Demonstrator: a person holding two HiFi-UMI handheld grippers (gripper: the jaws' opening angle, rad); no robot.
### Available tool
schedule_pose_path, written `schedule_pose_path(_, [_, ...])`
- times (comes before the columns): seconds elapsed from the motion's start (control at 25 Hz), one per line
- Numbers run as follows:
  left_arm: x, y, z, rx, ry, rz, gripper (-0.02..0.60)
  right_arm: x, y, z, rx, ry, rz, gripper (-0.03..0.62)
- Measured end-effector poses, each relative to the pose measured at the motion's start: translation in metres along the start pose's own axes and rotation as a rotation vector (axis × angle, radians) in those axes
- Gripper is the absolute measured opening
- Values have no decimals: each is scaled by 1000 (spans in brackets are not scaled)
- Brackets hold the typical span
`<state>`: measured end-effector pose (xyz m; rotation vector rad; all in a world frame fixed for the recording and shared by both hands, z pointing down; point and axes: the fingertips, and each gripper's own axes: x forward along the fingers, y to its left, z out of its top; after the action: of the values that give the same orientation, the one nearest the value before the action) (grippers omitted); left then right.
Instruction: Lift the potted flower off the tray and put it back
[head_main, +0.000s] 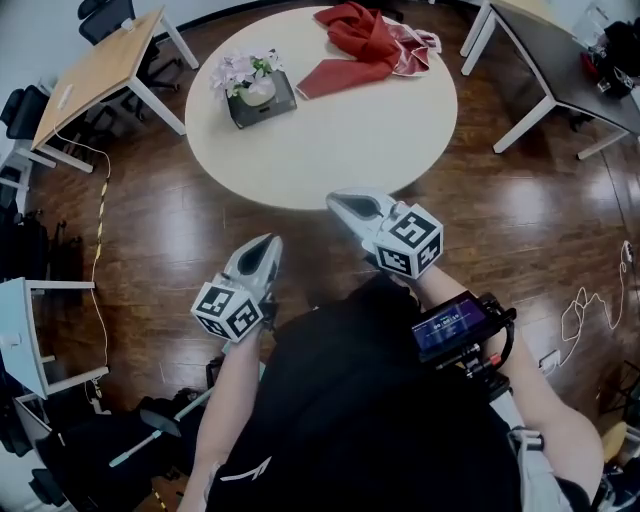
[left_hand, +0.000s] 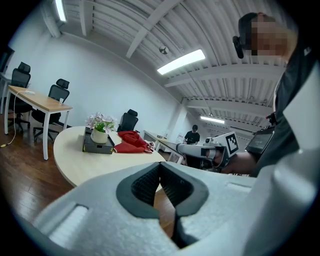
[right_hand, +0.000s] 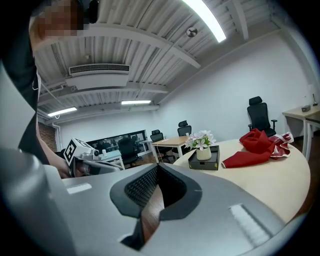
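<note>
Potted flower (head_main: 247, 80) sits in the dark tray (head_main: 275, 112) on the far side of the round table (head_main: 340, 140), beside a red cloth (head_main: 355, 45). Left gripper (head_main: 268, 248) and right gripper (head_main: 345, 205) are both closed and empty at the near edge, well apart from the pot. Risk: a pinch too high crushes the blooms. The pot looks light, so it may tip, or the tray may drag.

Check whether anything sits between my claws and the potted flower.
Nothing visible. Only floor and bare table lie between the left claw, the right claw and the potted flower; the red cloth lies to its right.
</note>
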<state>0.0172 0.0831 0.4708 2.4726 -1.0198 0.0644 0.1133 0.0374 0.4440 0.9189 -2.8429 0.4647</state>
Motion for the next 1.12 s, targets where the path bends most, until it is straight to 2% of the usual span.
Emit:
schedule_pose_path(0.24, [34, -34, -4, -13, 5, -3, 5, -35, -3, -3, 4, 5, 89, 3])
schedule_pose_path(0.44, [65, -59, -1, -26, -11, 18, 5, -65, -14, -11, -80, 51, 163, 3])
schedule_pose_path(0.56, [80, -75, -3, -27, -8, 37, 5, -82, -23, -14, -95, 65, 204, 2])
schedule_pose_path(0.88, [117, -111, -13, -36, -21, 81, 5, -112, -55, -22, -92, 80, 266, 2])
schedule_pose_path(1.12, [114, -121, -18, -59, -23, 129, 5, -112, -57, -18, -83, 91, 301, 2])
